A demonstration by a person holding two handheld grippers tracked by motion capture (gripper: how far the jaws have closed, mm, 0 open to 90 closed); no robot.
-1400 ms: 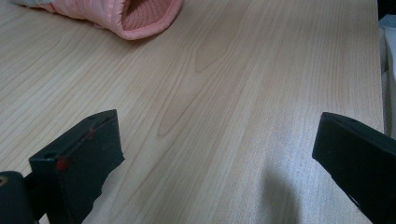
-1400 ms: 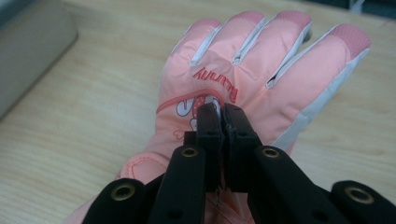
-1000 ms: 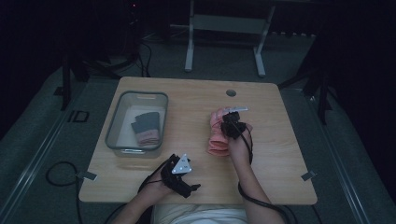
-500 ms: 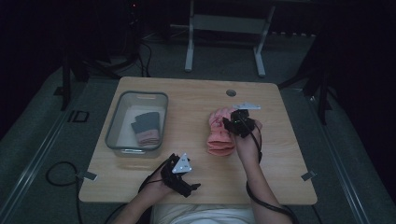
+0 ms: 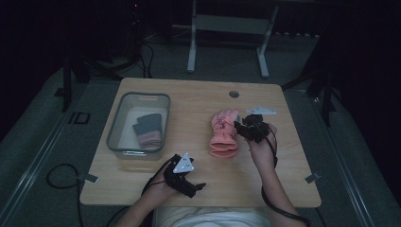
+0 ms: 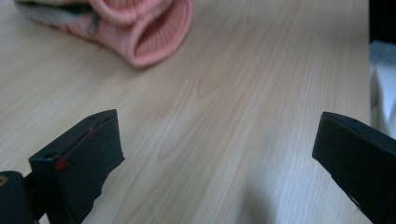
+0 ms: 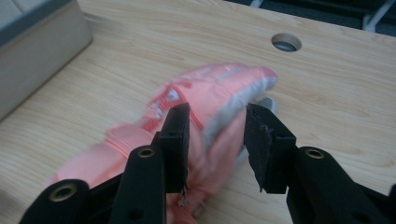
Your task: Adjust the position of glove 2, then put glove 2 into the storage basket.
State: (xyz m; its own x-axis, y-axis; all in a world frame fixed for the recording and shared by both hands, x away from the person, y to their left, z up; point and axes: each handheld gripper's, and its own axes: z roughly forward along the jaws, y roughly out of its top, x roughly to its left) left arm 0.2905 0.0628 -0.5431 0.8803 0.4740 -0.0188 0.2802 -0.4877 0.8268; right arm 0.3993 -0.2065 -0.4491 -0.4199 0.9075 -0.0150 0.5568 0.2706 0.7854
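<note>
A pink glove lies flat in the middle of the wooden table, cuff toward the person. My right gripper sits at its right edge. In the right gripper view the jaws stand partly apart, and the glove's grey and pink side shows between them; nothing looks pinched. My left gripper rests near the table's front edge, left of the glove. Its jaws are wide apart over bare wood, with the glove's ribbed cuff farther off.
A clear plastic bin stands at the table's left, holding a dark grey and pink folded item; its wall shows in the right gripper view. A cable hole sits near the far edge. Dark floor surrounds the table.
My right gripper has slid to the right, from over the glove's middle to its right edge. The glove now lies flatter. The left gripper has stayed put.
</note>
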